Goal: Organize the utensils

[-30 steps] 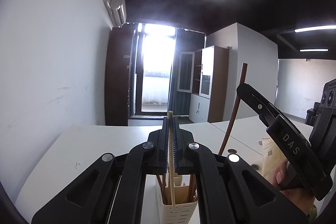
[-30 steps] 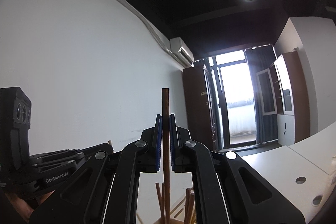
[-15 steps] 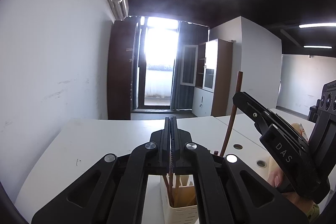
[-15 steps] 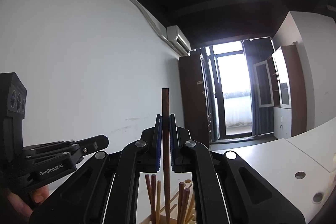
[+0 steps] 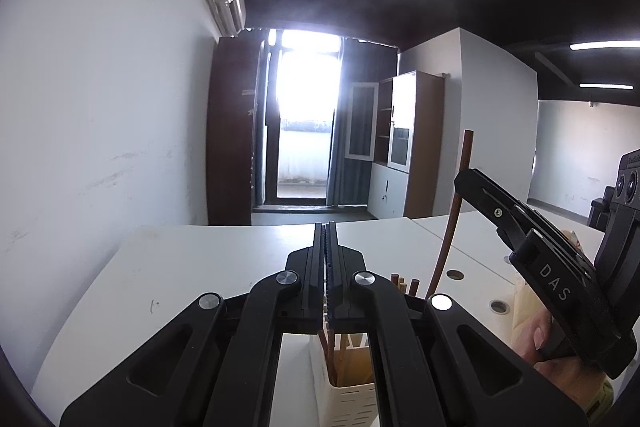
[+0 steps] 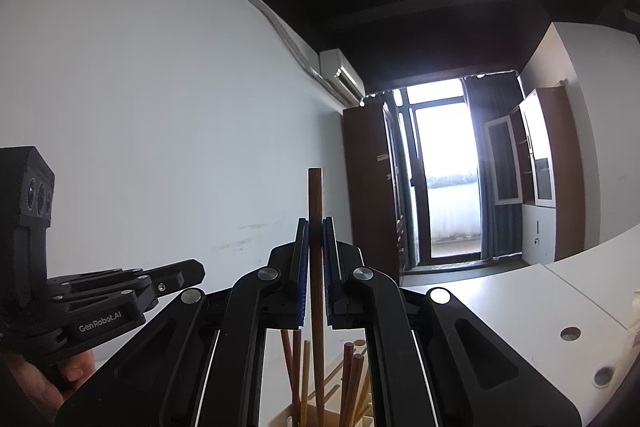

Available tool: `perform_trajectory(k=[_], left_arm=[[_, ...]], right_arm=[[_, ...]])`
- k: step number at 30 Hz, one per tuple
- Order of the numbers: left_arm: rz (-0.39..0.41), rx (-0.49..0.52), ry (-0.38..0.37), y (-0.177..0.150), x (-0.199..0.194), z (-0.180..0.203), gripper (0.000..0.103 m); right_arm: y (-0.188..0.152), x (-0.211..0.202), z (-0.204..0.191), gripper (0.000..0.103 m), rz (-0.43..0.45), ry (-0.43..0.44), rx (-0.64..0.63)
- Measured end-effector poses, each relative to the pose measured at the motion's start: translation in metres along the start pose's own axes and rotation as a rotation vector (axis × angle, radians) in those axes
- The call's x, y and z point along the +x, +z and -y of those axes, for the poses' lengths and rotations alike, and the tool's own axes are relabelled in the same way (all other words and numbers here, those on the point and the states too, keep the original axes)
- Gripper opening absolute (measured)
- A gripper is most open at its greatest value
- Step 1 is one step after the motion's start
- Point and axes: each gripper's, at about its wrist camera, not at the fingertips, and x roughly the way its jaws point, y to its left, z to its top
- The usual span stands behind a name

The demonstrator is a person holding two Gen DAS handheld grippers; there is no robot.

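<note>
Right tool [image 6: 316, 247] is gripping a dark chopstick [image 6: 315, 211] upright, its lower end hanging over the white holder [image 5: 352, 397] directly below the tips. Left tool [image 5: 327, 267] is clenched on nothing, sitting above the same holder. Several chopsticks [image 6: 296, 367] are already standing inside; this one isn't dropped yet. Other leftovers aren't visible. Readable: "GenRobot.AI" on left tool, "DAS" on right.

We saw a white counter [image 5: 192, 267] running toward the far window, seamed into panels, with round cable holes [image 5: 455, 274] on its right. Near us, a cream perforated holder [image 5: 352, 401] stood directly on it.
</note>
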Motion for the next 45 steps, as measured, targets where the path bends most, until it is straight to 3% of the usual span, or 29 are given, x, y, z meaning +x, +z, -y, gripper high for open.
perform_trajectory(k=[9, 21, 34, 45], left_arm=[[-0.023, 0.014, 0.035, -0.004, -0.005, -0.008, 0.0], [-0.14, 0.01, 0.133, -0.033, -0.022, -0.04, 0.0], [-0.359, -0.18, 0.273, -0.11, -0.047, -0.103, 0.0], [-0.512, -0.275, 0.335, -0.149, -0.064, -0.119, 0.022]], right_arm=[[0.002, -0.004, -0.001, 0.007, 0.0, 0.012, -0.005], [0.007, -0.014, -0.006, 0.007, 0.012, 0.051, -0.017], [0.011, -0.022, -0.002, 0.007, 0.01, 0.11, 0.003], [0.016, -0.018, -0.002, 0.007, -0.027, 0.161, -0.027]])
